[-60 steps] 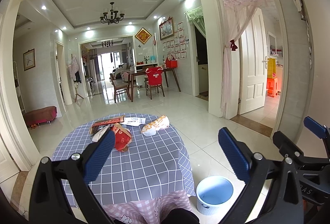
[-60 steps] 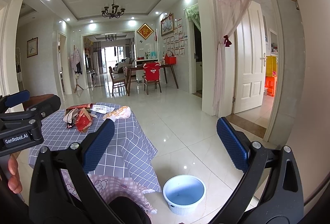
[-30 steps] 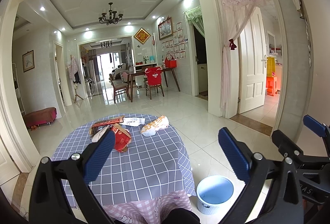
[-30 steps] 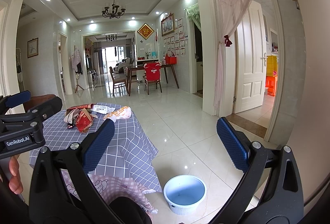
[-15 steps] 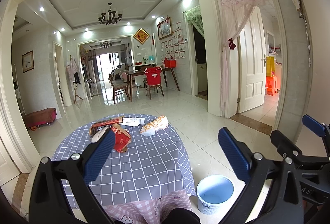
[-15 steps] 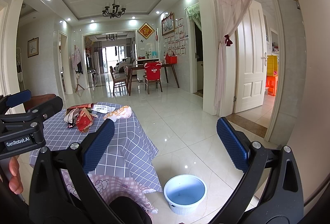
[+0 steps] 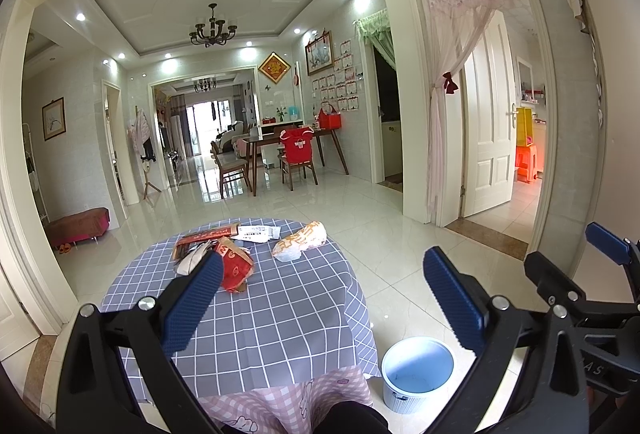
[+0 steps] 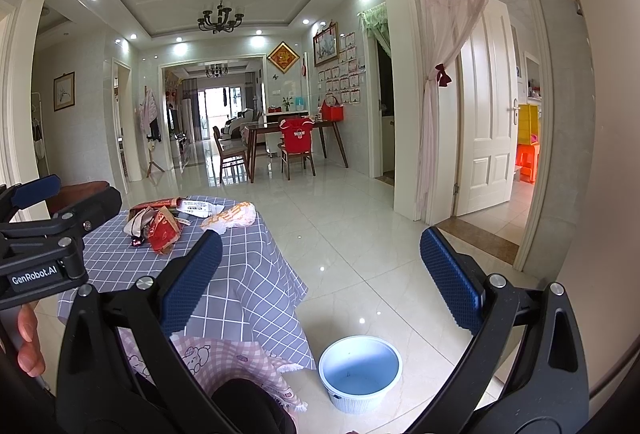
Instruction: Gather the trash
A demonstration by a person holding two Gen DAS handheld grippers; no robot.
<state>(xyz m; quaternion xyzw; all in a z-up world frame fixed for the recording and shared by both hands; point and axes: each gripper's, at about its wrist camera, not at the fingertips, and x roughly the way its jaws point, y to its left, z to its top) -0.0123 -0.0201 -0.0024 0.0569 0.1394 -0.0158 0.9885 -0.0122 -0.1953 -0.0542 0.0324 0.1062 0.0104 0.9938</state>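
Several pieces of trash lie at the far side of a round table with a blue checked cloth (image 7: 256, 318): a red wrapper (image 7: 236, 266), a white and orange bag (image 7: 302, 244), a white paper (image 7: 256, 233) and a dark red flat packet (image 7: 204, 236). The red wrapper also shows in the right wrist view (image 8: 162, 230). A light blue bin (image 7: 418, 368) stands on the floor right of the table and shows in the right wrist view (image 8: 360, 366). My left gripper (image 7: 320, 298) is open and empty, held near the table's near edge. My right gripper (image 8: 320, 274) is open and empty, over the floor.
A pink checked cloth (image 7: 280, 402) hangs under the blue one. Glossy tiled floor (image 8: 360, 234) stretches beyond. A dining table with chairs (image 7: 288, 154) stands far back. A white door (image 7: 492, 138) with a pink curtain is at the right.
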